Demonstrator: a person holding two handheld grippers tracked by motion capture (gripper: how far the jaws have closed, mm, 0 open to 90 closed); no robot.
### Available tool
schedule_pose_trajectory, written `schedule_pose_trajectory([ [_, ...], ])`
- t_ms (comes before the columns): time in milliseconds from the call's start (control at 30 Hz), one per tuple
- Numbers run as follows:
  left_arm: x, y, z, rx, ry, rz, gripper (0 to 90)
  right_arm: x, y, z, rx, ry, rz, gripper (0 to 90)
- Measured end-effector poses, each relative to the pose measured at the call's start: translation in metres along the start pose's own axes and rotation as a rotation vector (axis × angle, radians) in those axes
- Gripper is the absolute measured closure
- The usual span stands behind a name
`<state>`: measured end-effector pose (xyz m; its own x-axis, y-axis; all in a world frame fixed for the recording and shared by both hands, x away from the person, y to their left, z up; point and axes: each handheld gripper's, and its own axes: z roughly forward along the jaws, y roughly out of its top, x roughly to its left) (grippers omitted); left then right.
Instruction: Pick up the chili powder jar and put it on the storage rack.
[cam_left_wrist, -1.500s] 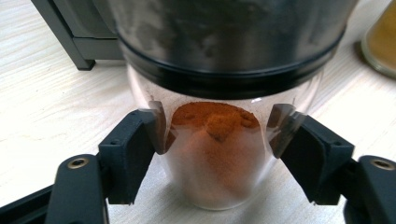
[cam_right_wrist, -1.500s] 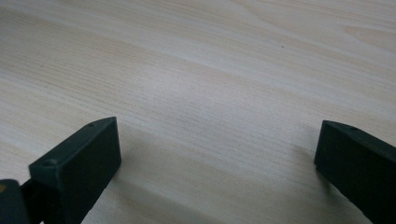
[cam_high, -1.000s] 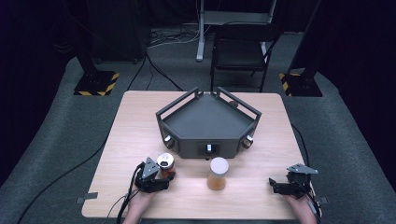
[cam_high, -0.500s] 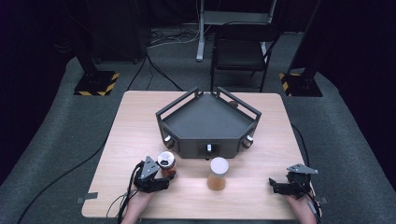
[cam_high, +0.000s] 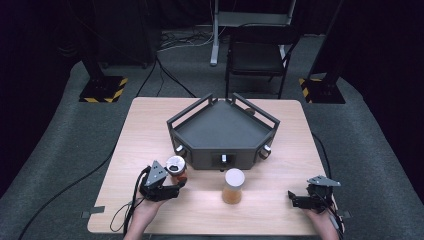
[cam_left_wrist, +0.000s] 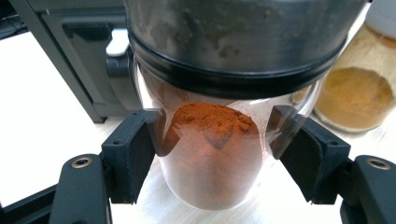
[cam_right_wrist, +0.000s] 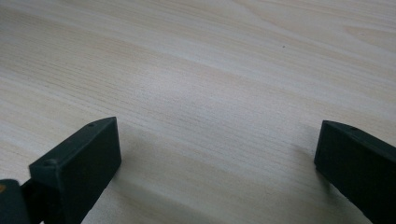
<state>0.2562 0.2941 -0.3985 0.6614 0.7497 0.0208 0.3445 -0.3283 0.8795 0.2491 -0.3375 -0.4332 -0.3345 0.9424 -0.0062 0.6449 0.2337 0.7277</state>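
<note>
1. A pale wooden surface (cam_high: 150, 130) is sitting on grey carpet in a dark room, carrying a black tray (cam_high: 222, 131).
2. The left gripper (cam_high: 176, 181) is clamping the red spice jar (cam_high: 176, 169) beside the tray's front corner; the right gripper (cam_high: 295, 199) is gaping empty.
3. The jar is rising slightly compared with a second ago.

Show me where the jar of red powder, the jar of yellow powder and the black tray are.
jar of red powder (cam_left_wrist: 212, 140), left gripper view, on the glass wall between the pads
jar of yellow powder (cam_high: 233, 186), high view, on its side wall below the lid
black tray (cam_high: 222, 131), high view, on its bare floor
</note>
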Motion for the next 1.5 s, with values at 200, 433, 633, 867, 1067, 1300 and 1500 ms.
schedule_pose_trajectory([
  [200, 0.002, 0.013, -0.003, -0.011, -0.010, -0.001, 30.3, 0.000, 0.000, 0.000, 0.000, 0.000, 0.000, 0.0],
  [433, 0.002, 0.024, -0.004, -0.023, -0.014, 0.008, 30.3, 0.000, 0.000, 0.000, 0.000, 0.001, 0.000, 0.0],
  [633, 0.004, 0.035, -0.005, -0.012, -0.014, 0.020, 30.3, 0.000, 0.000, 0.000, 0.000, 0.001, -0.001, 0.0],
  [867, 0.011, 0.045, -0.008, -0.030, -0.021, 0.009, 30.3, 0.000, 0.000, 0.000, 0.000, 0.001, -0.001, 0.0],
  [1067, 0.013, 0.057, -0.009, -0.043, -0.021, 0.015, 30.3, 0.000, 0.000, 0.000, 0.000, 0.001, -0.001, 0.0],
  [1300, 0.020, 0.071, -0.007, -0.051, -0.044, 0.007, 30.3, 0.000, 0.000, 0.000, 0.000, 0.002, -0.001, 0.0],
  [1500, 0.022, 0.084, -0.006, -0.051, -0.038, 0.014, 30.3, 0.000, 0.000, 0.000, 0.000, 0.002, -0.001, 0.0],
])
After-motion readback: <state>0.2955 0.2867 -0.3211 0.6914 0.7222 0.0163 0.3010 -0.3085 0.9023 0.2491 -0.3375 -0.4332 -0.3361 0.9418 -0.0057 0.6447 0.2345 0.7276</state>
